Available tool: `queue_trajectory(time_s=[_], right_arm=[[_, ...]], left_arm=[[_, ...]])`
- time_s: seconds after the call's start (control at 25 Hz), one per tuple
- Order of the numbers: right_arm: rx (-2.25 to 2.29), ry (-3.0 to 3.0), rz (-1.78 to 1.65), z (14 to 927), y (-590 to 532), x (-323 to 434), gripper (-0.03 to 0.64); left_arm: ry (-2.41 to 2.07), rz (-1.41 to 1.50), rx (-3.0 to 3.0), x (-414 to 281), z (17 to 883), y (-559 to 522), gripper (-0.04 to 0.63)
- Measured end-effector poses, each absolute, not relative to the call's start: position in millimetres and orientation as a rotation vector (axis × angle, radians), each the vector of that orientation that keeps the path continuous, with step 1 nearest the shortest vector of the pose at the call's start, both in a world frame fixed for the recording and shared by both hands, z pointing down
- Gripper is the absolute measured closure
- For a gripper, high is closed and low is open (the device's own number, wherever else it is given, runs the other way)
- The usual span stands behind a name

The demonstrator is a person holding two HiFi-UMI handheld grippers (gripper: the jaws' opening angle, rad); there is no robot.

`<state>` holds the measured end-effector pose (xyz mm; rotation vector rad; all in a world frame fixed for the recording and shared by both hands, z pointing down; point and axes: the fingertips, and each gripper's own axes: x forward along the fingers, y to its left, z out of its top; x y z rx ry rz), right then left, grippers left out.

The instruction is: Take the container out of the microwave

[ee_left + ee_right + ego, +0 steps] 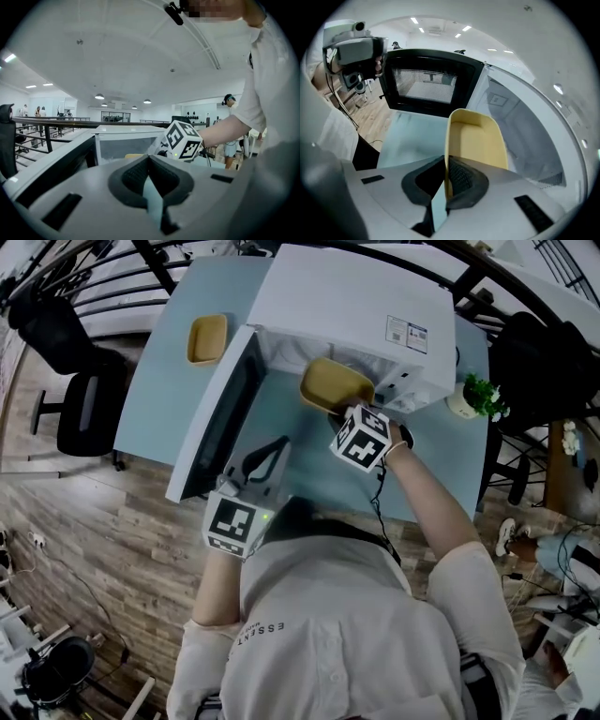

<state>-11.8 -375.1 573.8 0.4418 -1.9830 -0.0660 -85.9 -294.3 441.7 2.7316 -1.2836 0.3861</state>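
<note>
The white microwave stands on the light blue table with its door swung open to the left. A yellow container hangs at the mouth of the oven, partly out over the table. My right gripper is shut on its near rim; in the right gripper view the pads pinch the container wall, with the cavity behind it. My left gripper sits low by the door's free edge, jaws shut on nothing.
A second yellow container rests on the table behind the open door. A small potted plant stands at the microwave's right. Black chairs flank the table on the wooden floor. People stand far off in the room.
</note>
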Motion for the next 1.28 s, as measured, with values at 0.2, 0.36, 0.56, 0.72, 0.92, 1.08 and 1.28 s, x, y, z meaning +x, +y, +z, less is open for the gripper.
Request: queue_trajectory(time_s=[0.2,0.36,0.56,0.72,0.92,1.08,1.28], right_arm=[[0.460,-2.031,-0.057,559,-340,3,0.591],[0.474,-2.094,-0.015,545,-317,16,0.591],[0.506,-2.193,0.036,517,-294,26,0.591],[0.624,-2.298,0.037,492,-297,32,0.590],[0.821,-2.416,0.053,459,-302,41,0.591],[0.970,-2.497,-0.006,427,-305,44,0.591],[1.160,-2.542,-0.071,396,-308,50,0.590]], left_arm=[[-1.309,0.390,2.727,-74,438,-275,0.594],[-1.351,0.370,2.704,-65,436,-266,0.594],[-1.373,0.353,2.696,-55,430,-251,0.594],[-1.411,0.364,2.691,-56,427,-251,0.594],[-1.421,0.355,2.688,-59,420,-263,0.594],[-1.406,0.336,2.742,-58,403,-280,0.594],[-1.369,0.312,2.817,-61,384,-296,0.594]])
